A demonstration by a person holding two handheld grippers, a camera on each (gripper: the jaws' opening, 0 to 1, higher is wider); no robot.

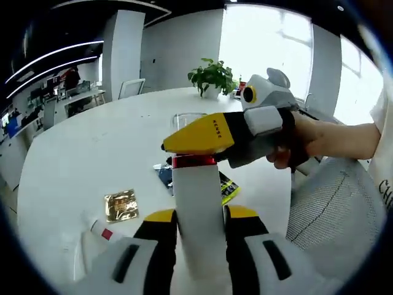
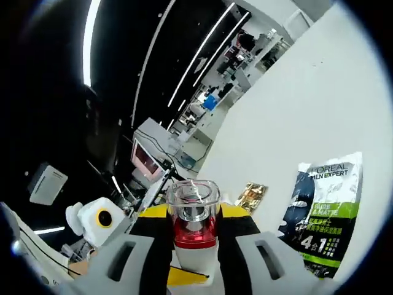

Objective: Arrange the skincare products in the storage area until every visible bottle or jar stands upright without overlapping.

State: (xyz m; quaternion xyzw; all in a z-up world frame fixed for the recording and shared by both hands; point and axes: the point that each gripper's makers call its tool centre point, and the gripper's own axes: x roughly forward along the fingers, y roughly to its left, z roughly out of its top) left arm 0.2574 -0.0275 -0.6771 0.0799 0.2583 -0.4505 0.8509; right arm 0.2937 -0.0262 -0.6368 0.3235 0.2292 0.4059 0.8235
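While you hold the white bottle [image 1: 198, 215] in the left gripper [image 1: 199, 224], its jaws pinch the body from both sides, so the bottle stands off the desk [image 1: 92, 153] and stays steady for the other hand; the right gripper [image 1: 202, 138] comes in from 3 o'clock in the left gripper view, its yellow jaw laid across the red collar and clear cap. In the right gripper view the right gripper [image 2: 193, 246] has its jaws pressed on that red collar, the clear cap [image 2: 193, 200] rising between them; my guess is you are steadying or turning the cap, not yet setting the bottle down.

Further out on the desk lie a small tube [image 1: 101, 230] at 8 o'clock, a gold sachet [image 1: 121, 204] beside it, and a flat face-mask packet [image 2: 322, 212] at 4 o'clock in the right gripper view; all are lying flat. Beyond them a potted plant [image 1: 212, 77] stands at the far edge.

The bottle's base is cut off by the left gripper; the tube's far end is cut off too, and the storage area I cannot make out.
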